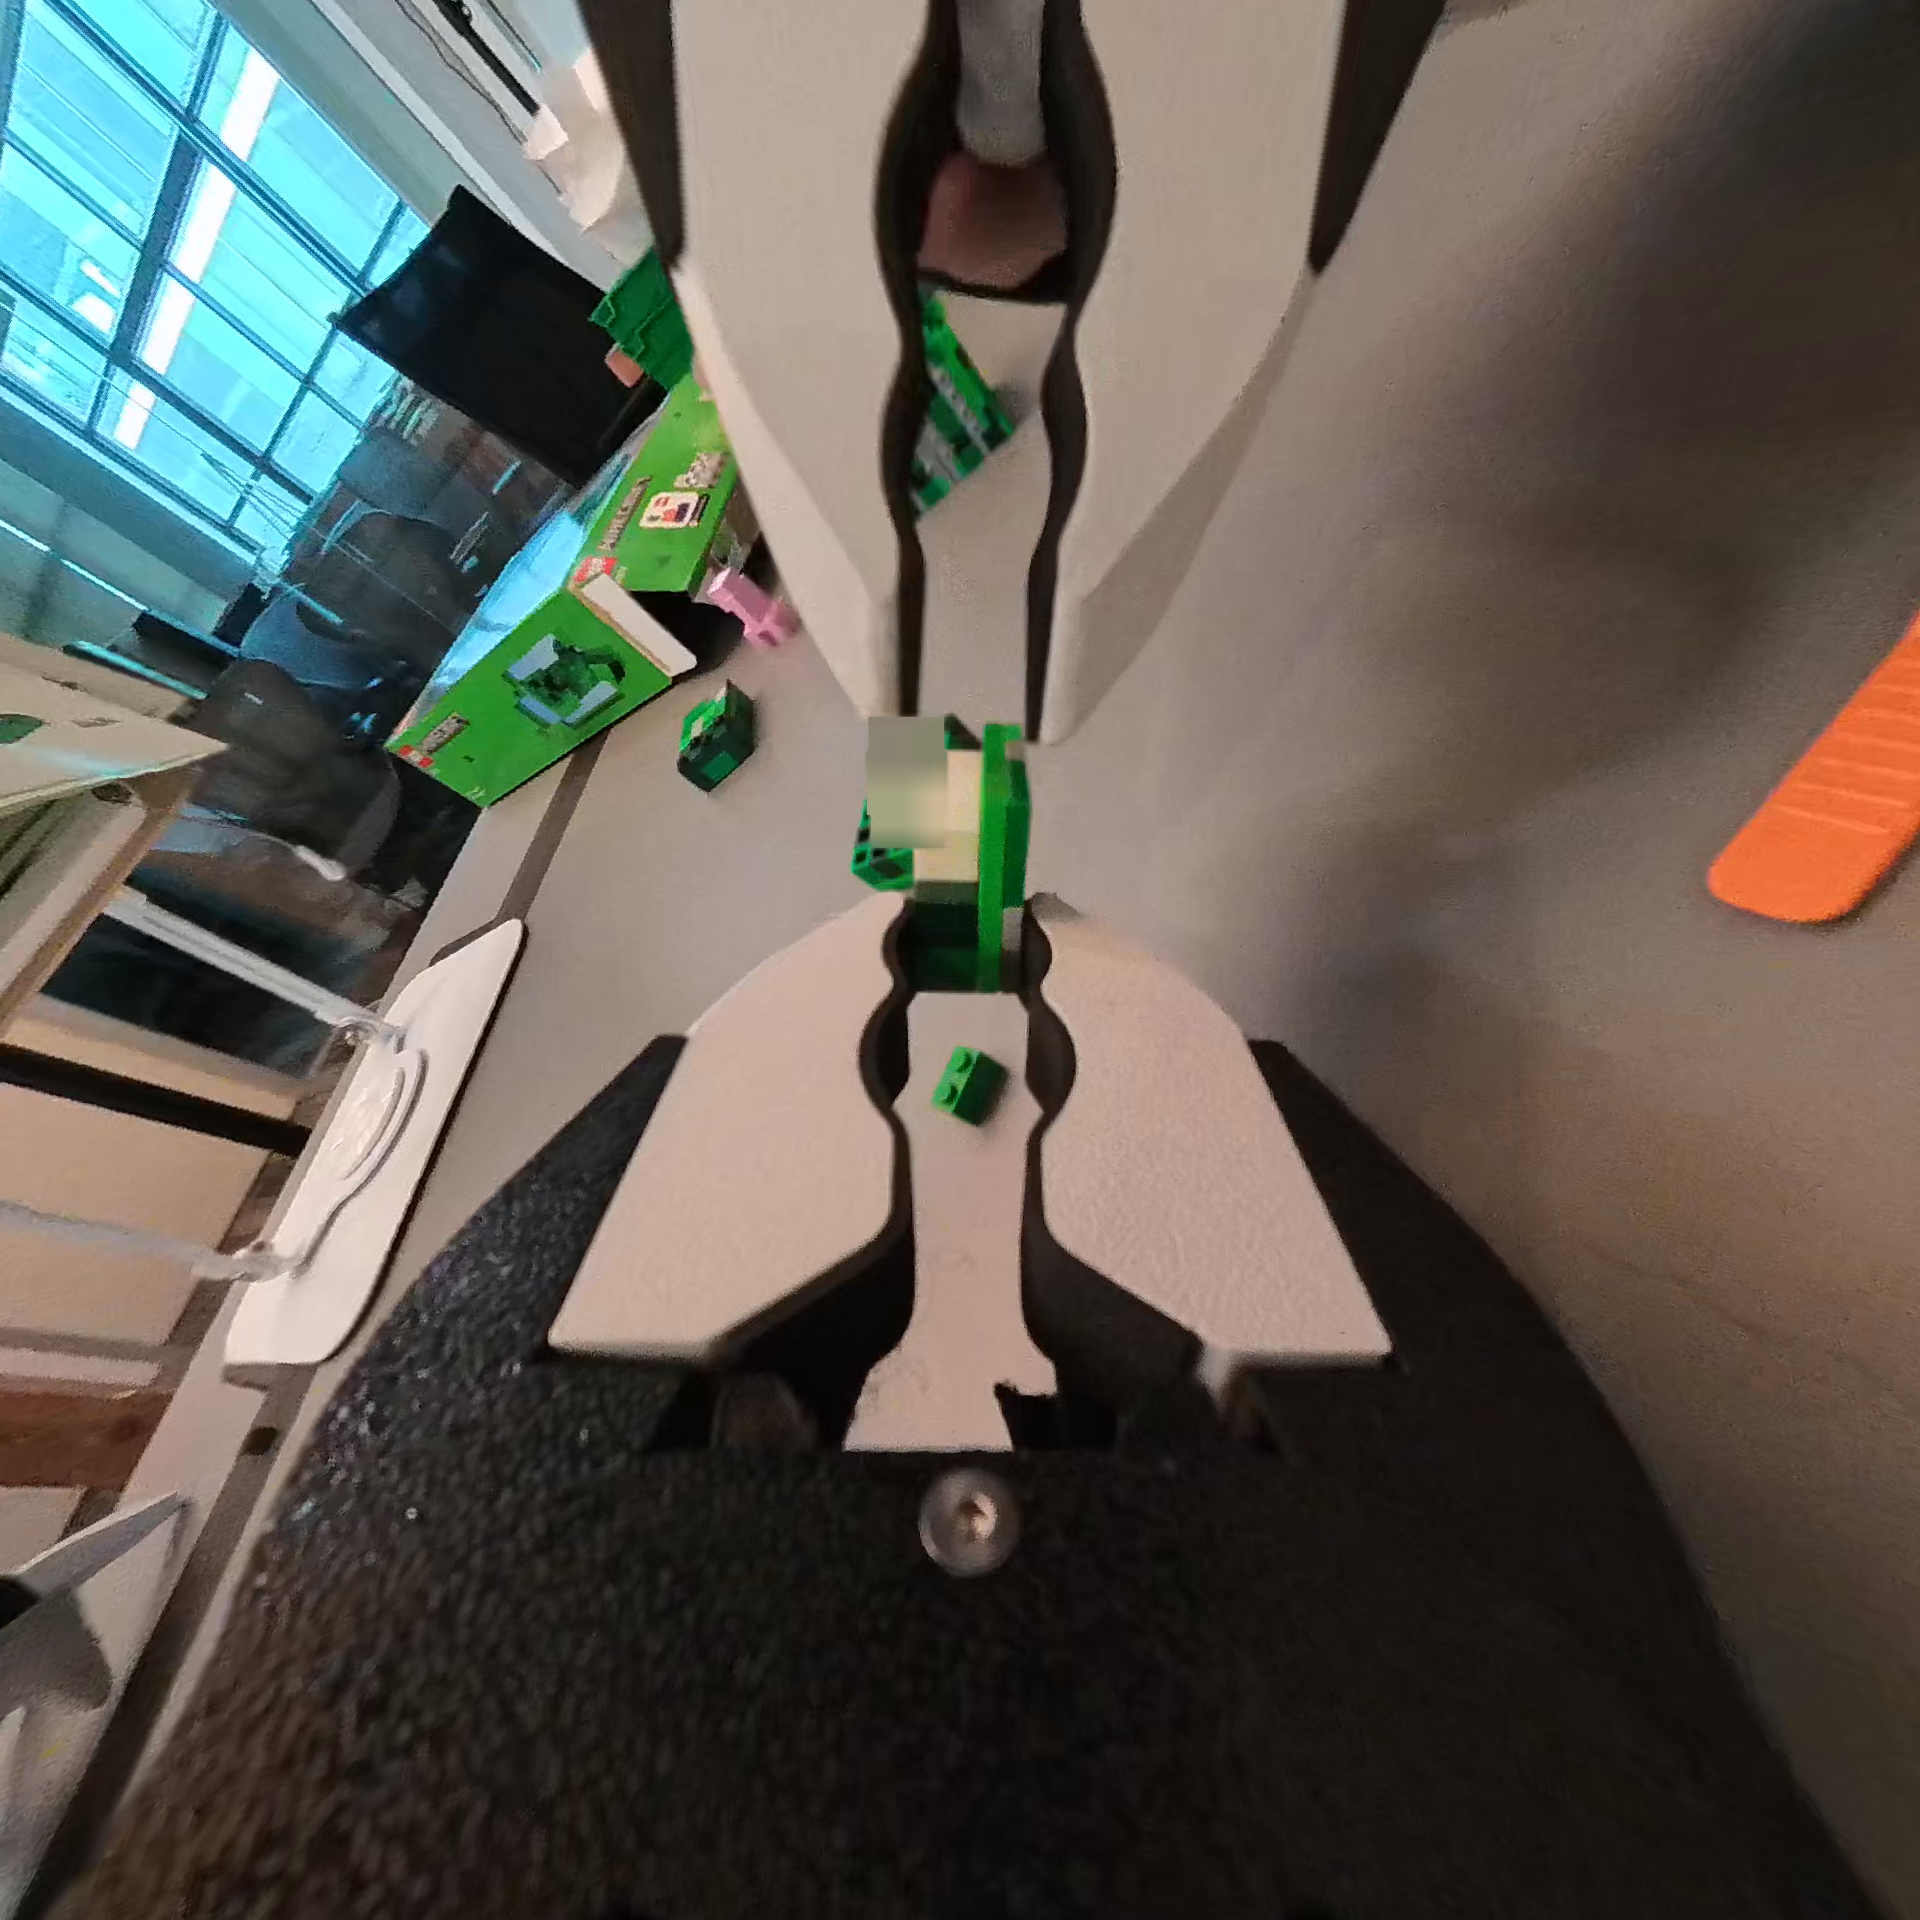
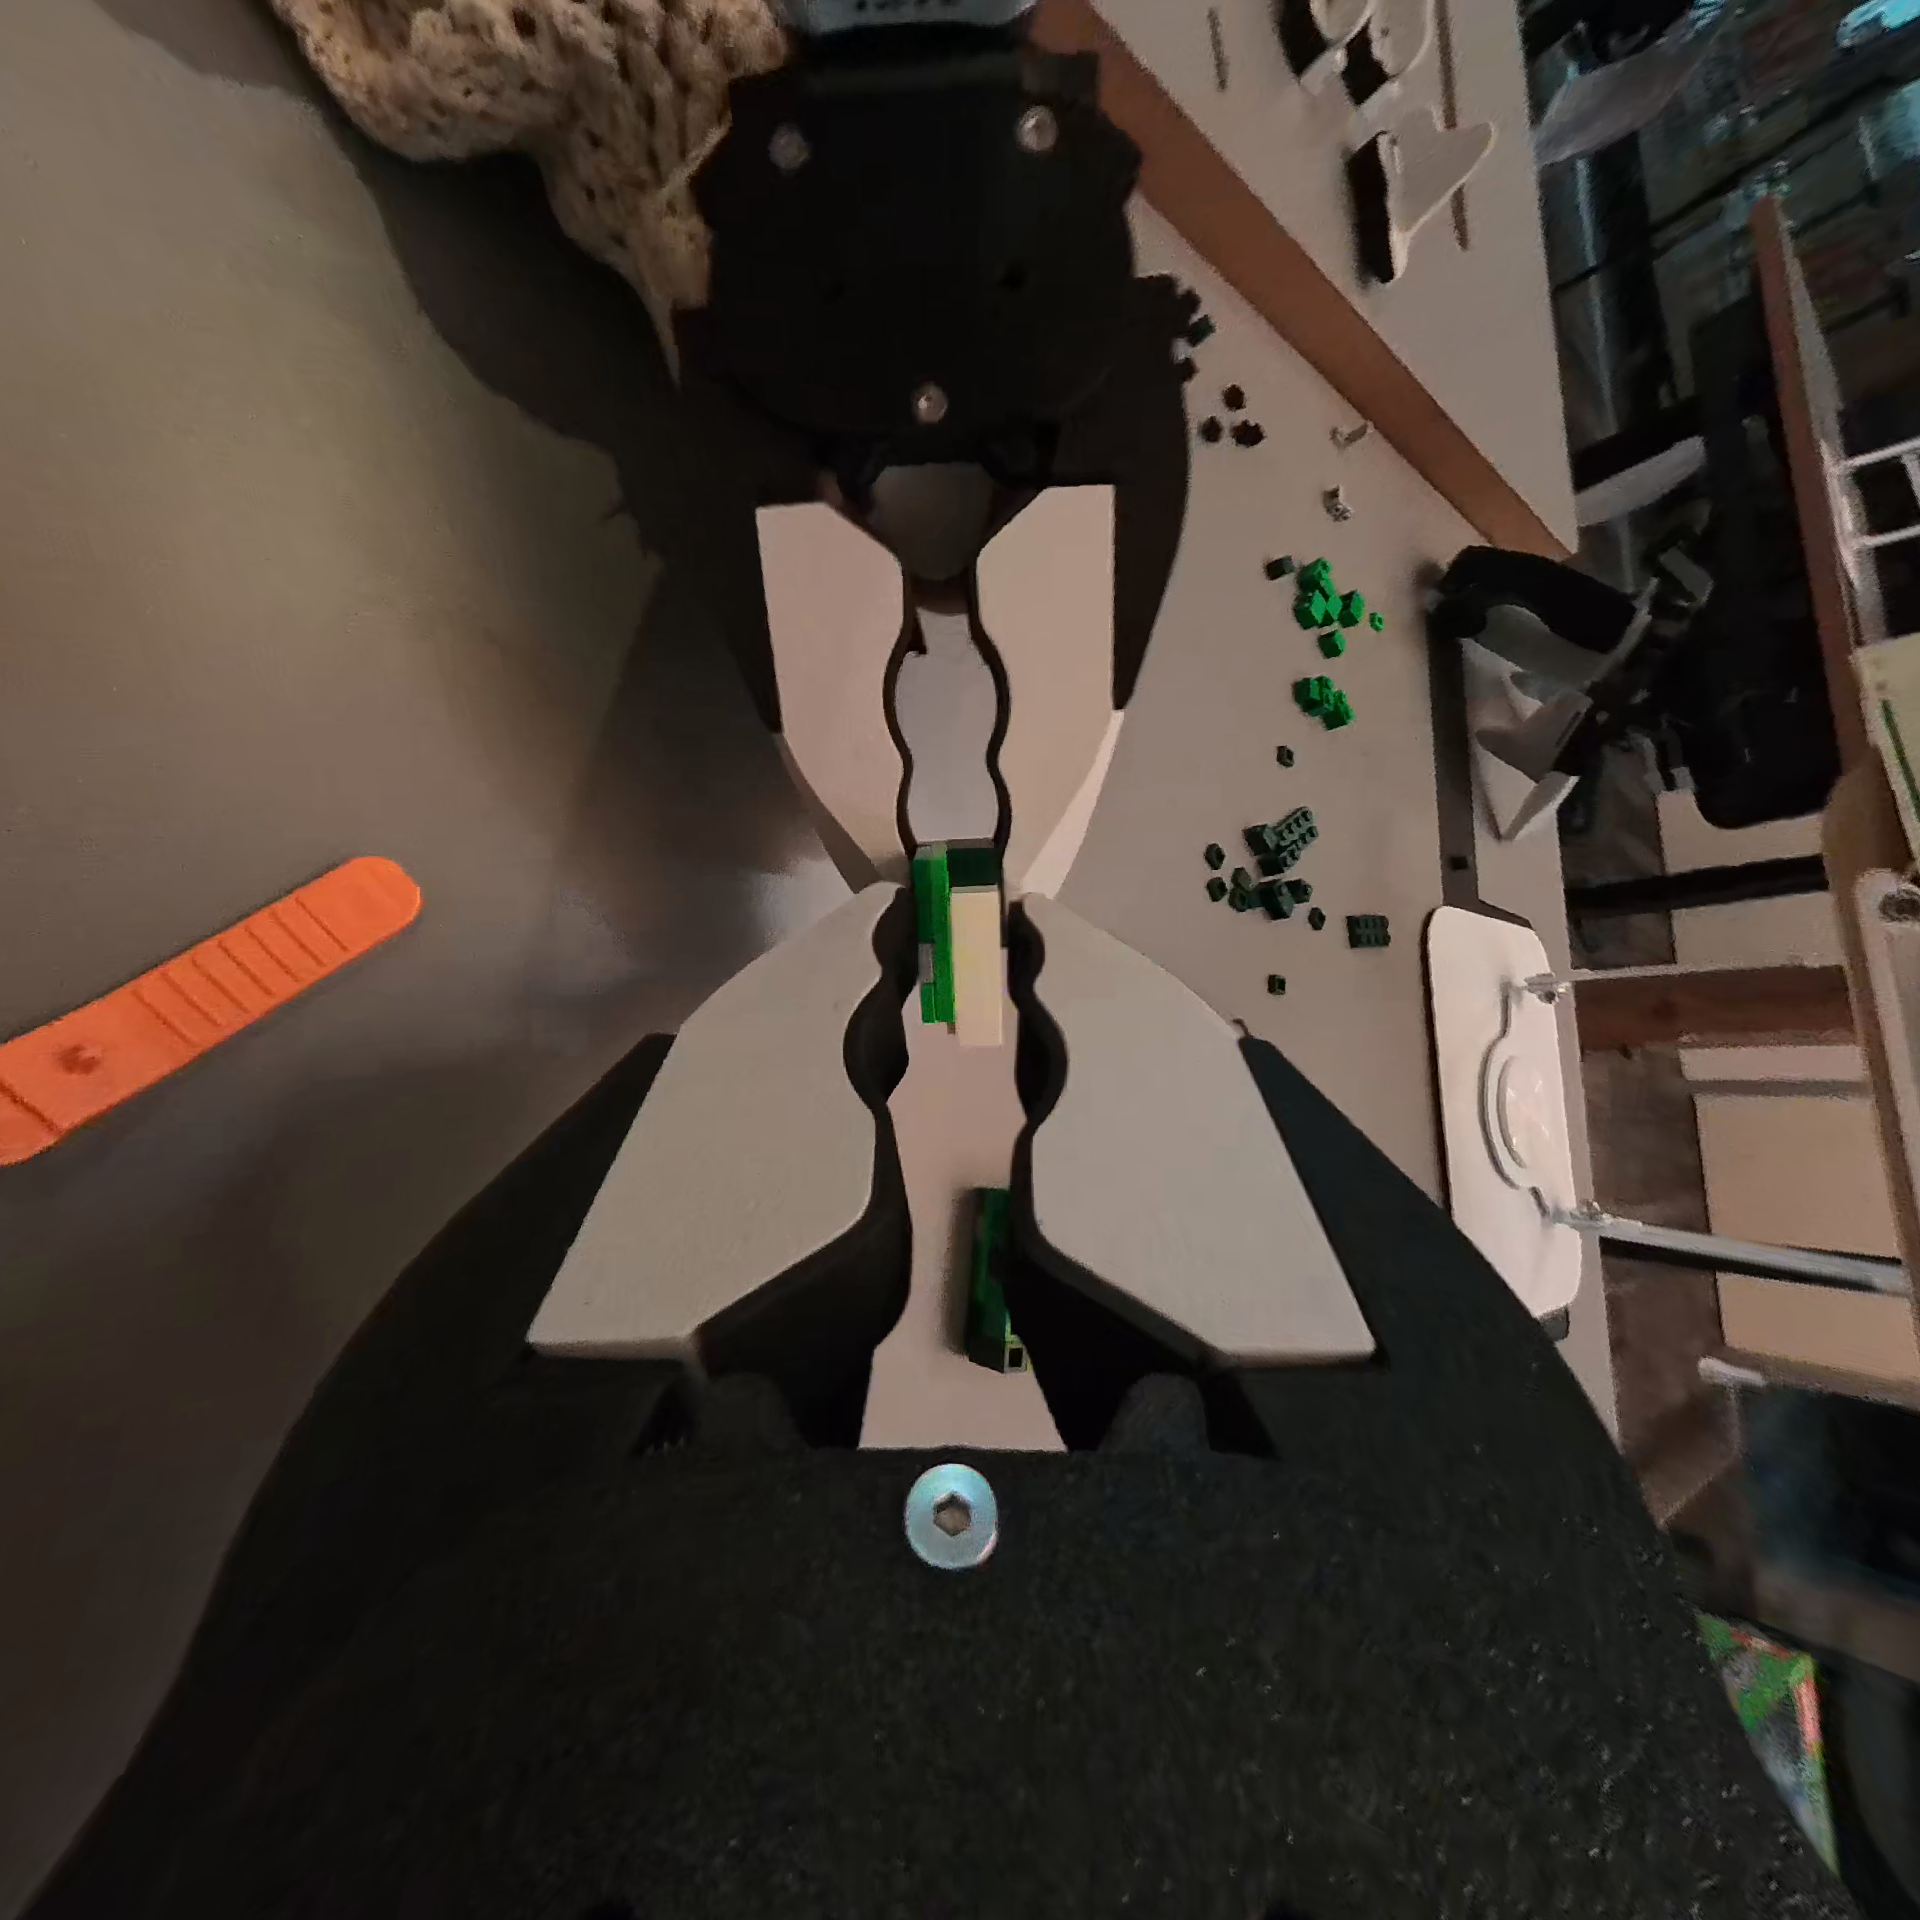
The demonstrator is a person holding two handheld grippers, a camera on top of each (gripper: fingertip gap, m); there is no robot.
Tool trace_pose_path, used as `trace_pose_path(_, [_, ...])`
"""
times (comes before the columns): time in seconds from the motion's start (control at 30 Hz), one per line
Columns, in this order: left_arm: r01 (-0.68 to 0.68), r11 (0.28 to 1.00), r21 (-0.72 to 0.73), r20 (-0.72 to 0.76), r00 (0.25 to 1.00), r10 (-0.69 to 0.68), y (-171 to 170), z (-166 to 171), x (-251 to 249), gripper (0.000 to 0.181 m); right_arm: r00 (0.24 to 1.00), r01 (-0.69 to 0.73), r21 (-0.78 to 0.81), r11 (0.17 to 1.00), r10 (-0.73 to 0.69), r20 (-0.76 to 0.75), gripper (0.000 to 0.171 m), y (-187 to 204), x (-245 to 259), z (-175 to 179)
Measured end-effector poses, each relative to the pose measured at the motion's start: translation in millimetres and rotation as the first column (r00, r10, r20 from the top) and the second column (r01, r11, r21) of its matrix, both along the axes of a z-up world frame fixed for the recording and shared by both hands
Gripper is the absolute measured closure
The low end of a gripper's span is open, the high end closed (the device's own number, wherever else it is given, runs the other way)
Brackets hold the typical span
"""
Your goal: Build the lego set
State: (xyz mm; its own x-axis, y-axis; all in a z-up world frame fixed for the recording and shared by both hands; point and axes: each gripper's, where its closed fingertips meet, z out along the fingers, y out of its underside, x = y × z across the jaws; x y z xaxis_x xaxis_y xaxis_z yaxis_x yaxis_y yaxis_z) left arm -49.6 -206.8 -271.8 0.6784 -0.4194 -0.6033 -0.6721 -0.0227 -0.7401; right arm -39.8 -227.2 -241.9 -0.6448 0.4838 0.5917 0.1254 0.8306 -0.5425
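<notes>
Left wrist view: a grey tabletop [image 1: 1455,623] tilts through the frame, windows [image 1: 156,291] at upper left and a green Lego box [image 1: 561,686] by a dark monitor [image 1: 488,332]. An orange brick separator [image 1: 1829,800] lies at the right edge. At centre, the left gripper [image 1: 961,925] is clamped on a green-and-white brick assembly [image 1: 966,821], and the right gripper [image 1: 961,717] pinches its far end. One small green brick [image 1: 969,1086] lies on the tabletop below.

Right wrist view: piles of loose green bricks [image 2: 1288,862] dot the right side, a knitted sleeve [image 2: 540,94] sits at the top, and both grippers meet tip to tip on the assembly.
</notes>
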Motion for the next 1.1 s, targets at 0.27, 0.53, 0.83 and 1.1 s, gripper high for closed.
trace_pose_path(0.27, [-0.126, 0.987, 0.101, -0.060, 0.989, 0.133, 7, 6, -21, 0.164, 0.917, 0.178, -0.219, 0.959, -0.243, -0.316, 0.155, 43, -8, 2])
trace_pose_path(0.53, [-0.208, 0.960, 0.190, -0.058, 0.973, 0.222, 10, 14, -35, 0.164, 0.791, 0.258, -0.422, 0.869, -0.441, -0.425, 0.161, 85, -9, 5])
trace_pose_path(0.83, [-0.295, 0.900, 0.323, -0.056, 0.943, 0.329, 7, 30, -59, 0.164, 0.694, 0.189, -0.455, 0.870, -0.446, -0.566, 0.161, 87, 8, 37])
trace_pose_path(1.1, [-0.428, 0.830, 0.358, -0.140, 0.854, 0.501, 4, 28, -83, 0.164, 0.119, 0.399, -0.496, 0.771, -0.580, -0.806, 0.169, 224, 150, 120])
